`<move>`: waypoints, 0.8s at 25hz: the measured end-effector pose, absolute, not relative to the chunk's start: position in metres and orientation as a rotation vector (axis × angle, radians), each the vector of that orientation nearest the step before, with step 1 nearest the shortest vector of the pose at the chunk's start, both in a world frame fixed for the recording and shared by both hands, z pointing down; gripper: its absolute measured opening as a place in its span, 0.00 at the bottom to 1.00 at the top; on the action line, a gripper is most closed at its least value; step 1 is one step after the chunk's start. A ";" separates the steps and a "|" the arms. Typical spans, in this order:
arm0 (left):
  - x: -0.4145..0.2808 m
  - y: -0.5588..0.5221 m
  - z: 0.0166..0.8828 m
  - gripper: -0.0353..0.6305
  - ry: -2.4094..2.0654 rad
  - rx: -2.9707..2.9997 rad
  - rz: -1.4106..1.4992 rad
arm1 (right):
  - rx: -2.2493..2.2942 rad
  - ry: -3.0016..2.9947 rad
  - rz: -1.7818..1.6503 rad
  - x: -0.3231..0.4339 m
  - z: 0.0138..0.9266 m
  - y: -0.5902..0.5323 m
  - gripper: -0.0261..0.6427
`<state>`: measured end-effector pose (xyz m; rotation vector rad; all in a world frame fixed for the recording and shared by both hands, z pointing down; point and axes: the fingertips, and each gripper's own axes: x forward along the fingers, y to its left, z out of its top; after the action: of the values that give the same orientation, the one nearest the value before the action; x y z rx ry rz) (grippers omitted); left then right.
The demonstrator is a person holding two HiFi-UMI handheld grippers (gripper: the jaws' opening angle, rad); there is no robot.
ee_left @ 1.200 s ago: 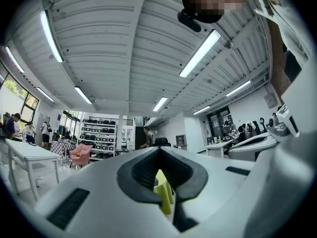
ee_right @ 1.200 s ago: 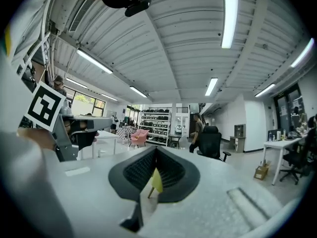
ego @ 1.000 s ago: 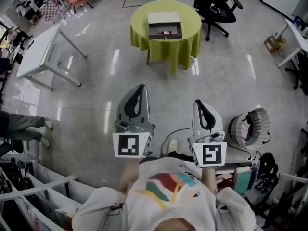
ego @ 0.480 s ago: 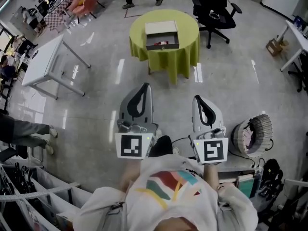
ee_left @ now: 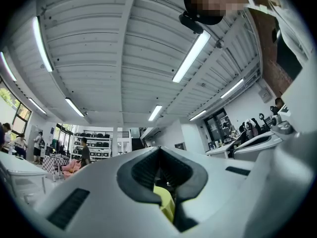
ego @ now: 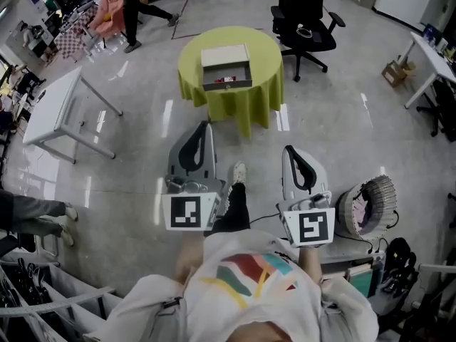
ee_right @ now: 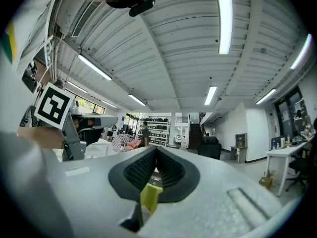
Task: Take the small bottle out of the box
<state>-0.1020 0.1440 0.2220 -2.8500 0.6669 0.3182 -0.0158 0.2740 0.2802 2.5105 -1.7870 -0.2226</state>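
A tan box (ego: pixel 226 56) with an open dark compartment sits on a round table under a yellow-green cloth (ego: pixel 229 100), far ahead in the head view. A small red and white thing (ego: pixel 226 80) lies in the compartment; it is too small to tell as the bottle. My left gripper (ego: pixel 206 125) and right gripper (ego: pixel 288 149) are held side by side over the floor, well short of the table. Both are shut and hold nothing. In the left gripper view the left gripper (ee_left: pixel 159 148) points slightly up at the ceiling. In the right gripper view the right gripper (ee_right: pixel 156 148) points level into the room.
A black office chair (ego: pixel 303 18) stands behind the table to the right. A white table (ego: pixel 57 109) is at the left, a wicker basket (ego: pixel 368 198) at the right, a white desk (ego: pixel 426 57) far right. A person (ego: pixel 132 9) walks at the back left.
The round table and box have slid down and left in the head view as I walk toward them with both grippers. The person at the back has walked to the left.
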 end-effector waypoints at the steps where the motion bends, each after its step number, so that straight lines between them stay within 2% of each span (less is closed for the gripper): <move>1: -0.098 0.138 0.222 0.07 0.668 -2.851 0.327 | 2.518 -1.773 -0.224 -0.011 0.279 0.271 0.04; 9: -0.044 0.075 0.237 0.07 0.657 -2.878 0.314 | 2.515 -1.748 -0.209 0.039 0.292 0.213 0.04; 20: 0.071 -0.091 0.234 0.07 0.633 -2.910 0.295 | 2.482 -1.737 -0.188 0.140 0.274 0.045 0.04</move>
<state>0.0708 -0.0914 0.2341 -2.9101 0.6325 0.2949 0.1404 0.0449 0.2742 2.4823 -1.7370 -0.1882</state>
